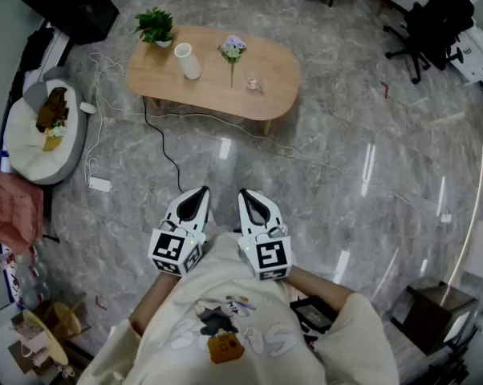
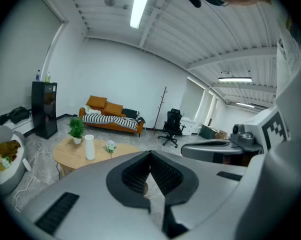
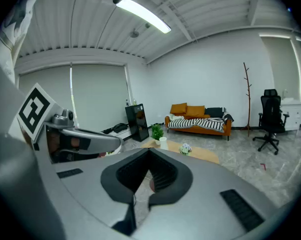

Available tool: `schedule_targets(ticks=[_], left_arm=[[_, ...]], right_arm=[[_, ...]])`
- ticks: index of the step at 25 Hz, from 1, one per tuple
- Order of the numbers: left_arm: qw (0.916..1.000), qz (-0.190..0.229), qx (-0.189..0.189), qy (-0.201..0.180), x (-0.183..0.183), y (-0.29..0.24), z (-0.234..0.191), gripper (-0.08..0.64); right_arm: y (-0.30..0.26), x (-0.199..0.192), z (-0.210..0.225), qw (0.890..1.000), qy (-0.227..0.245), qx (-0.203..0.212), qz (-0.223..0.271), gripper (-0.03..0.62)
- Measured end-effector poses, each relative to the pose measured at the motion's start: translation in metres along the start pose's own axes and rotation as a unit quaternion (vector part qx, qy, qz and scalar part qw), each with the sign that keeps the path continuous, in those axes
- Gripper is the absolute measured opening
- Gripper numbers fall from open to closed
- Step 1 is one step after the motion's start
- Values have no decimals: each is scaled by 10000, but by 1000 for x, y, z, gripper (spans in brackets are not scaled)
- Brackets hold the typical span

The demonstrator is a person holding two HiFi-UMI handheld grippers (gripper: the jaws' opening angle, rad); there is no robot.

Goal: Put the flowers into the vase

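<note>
Okay, the person stands on the grey marble floor, well back from the table, with both tools held close in front of the chest. The left gripper (image 1: 200,192) has its jaws shut together with nothing between them; its own view shows the dark pads meeting at the tip. Same for the right gripper (image 1: 249,195): jaws closed, empty. The two sit side by side, near each other, angled a little downward toward the table.

The oval wooden table (image 1: 217,91) is ahead of the person. The white vase (image 1: 185,60) stands upright on it toward the left end, and a small potted plant (image 1: 156,26) sits just beyond it at the corner. The flowers (image 1: 233,50) lie flat on the tabletop to the right of the vase, apart from it, blooms away from the person and stem toward the person. A small clear item (image 1: 254,84) sits to the right of the stem; I can't tell what it is.

A cable (image 1: 173,167) trails over the floor from under the table. There's a black office chair (image 1: 434,26) far right and an orange sofa (image 2: 110,116) by the back wall.
</note>
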State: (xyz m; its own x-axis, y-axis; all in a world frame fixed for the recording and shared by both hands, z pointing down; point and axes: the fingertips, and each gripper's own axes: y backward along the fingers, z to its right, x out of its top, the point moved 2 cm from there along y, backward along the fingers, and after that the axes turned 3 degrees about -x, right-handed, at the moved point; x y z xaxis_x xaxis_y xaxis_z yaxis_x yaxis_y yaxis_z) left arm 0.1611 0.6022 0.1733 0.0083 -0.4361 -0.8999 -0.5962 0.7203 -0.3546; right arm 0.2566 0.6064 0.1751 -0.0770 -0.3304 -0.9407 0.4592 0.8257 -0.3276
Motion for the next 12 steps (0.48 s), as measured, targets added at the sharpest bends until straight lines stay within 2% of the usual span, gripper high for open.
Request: schedule_targets(ticks=[3,6,9,12], left_arm=[[9996,-132,-208,-166,-13,35,1,8],[9988,-157,-354,-288,-18,65,-2,8],[9989,-111,-404,-216,-25,92,-14,8],[9989,-128,-439,-90,-36,112,-24,8]], right_arm=[[6,-8,-45,9992,-202,43,-333,5],[13,-19,-76,9971,-451,-106,-610,5],[15,-26,-103,9959,-588,-221,-657,5],[14,-37,-131,9944,-813,38,-670,5]])
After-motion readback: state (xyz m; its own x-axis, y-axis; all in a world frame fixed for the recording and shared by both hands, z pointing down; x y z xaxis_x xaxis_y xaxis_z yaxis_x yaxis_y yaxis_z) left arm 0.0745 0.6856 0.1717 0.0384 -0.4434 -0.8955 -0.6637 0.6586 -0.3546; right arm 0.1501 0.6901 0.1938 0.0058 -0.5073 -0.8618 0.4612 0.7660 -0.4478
